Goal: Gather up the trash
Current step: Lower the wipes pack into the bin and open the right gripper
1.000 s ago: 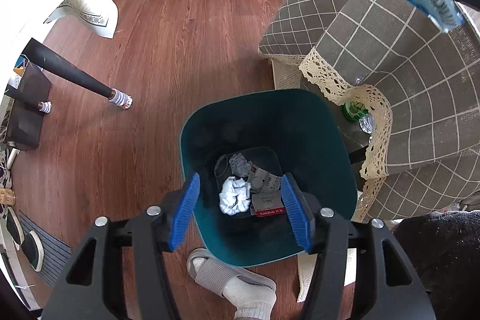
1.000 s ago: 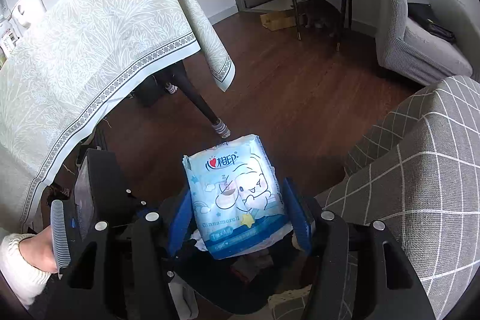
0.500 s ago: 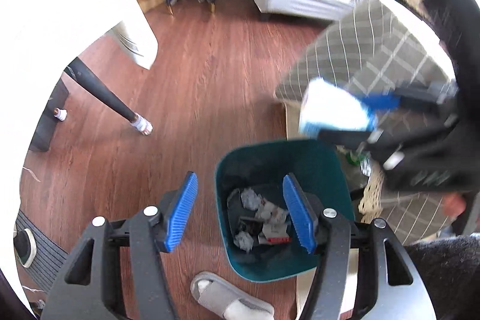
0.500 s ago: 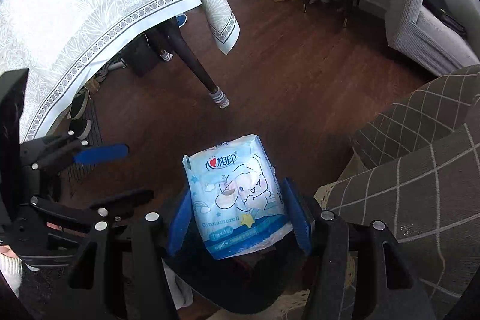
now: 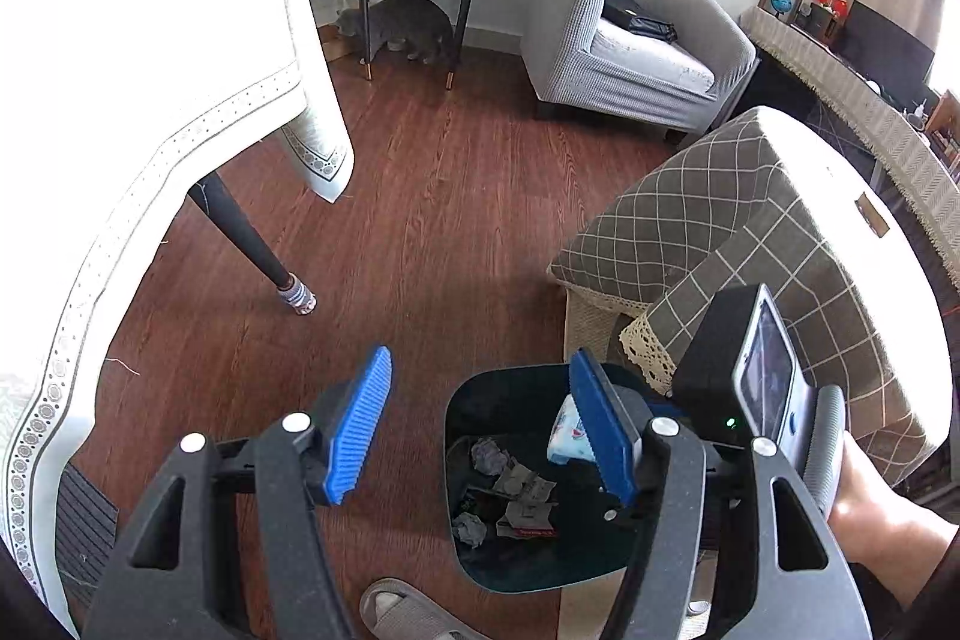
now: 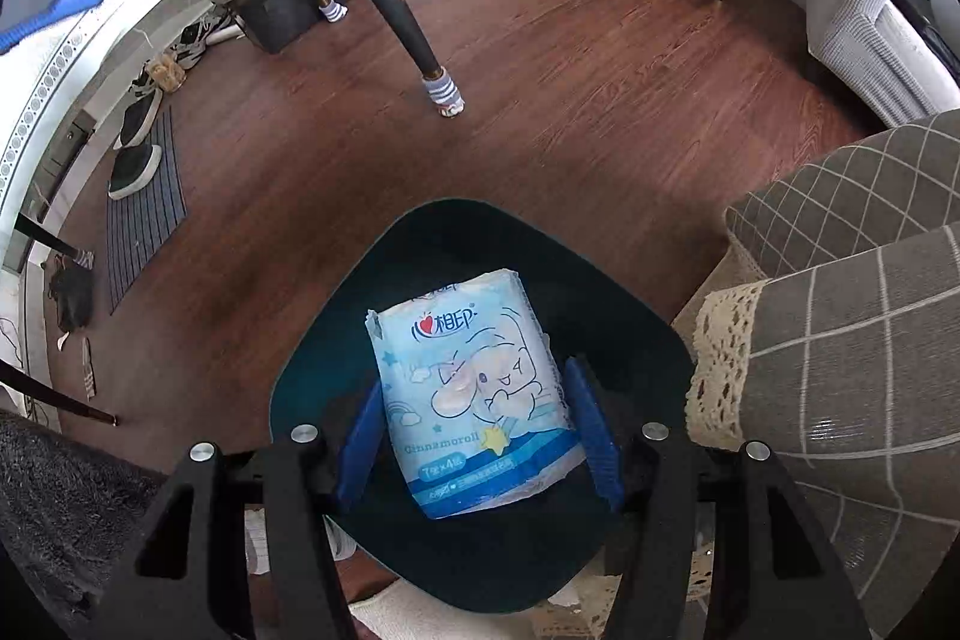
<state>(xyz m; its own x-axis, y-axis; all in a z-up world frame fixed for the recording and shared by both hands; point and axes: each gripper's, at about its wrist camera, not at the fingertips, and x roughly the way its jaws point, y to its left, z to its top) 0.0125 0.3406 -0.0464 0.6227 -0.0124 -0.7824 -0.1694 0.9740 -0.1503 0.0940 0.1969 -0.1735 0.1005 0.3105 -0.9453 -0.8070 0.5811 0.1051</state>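
My right gripper (image 6: pixel 474 430) is shut on a light blue tissue pack (image 6: pixel 474 394) with a cartoon print and holds it directly over the dark teal trash bin (image 6: pixel 336 340). In the left wrist view the bin (image 5: pixel 462 412) stands on the floor with crumpled paper (image 5: pixel 489 457) and a small red-edged carton (image 5: pixel 528 526) inside. The pack (image 5: pixel 567 439) shows over the bin's right side, partly hidden by my finger. My left gripper (image 5: pixel 480 430) is open and empty, above and left of the bin.
A checked-cloth table with lace trim (image 5: pixel 750 232) is right of the bin. A dark table leg (image 5: pixel 240 232) under a white cloth stands left. A slipper (image 5: pixel 408 610) lies by the bin. A grey armchair (image 5: pixel 636 34), a plant stand and a cat (image 5: pixel 402 25) are far back.
My right gripper has carried the tissue pack lower, to directly over the bin. My left gripper has risen and drawn back, tilting its view up toward the room.
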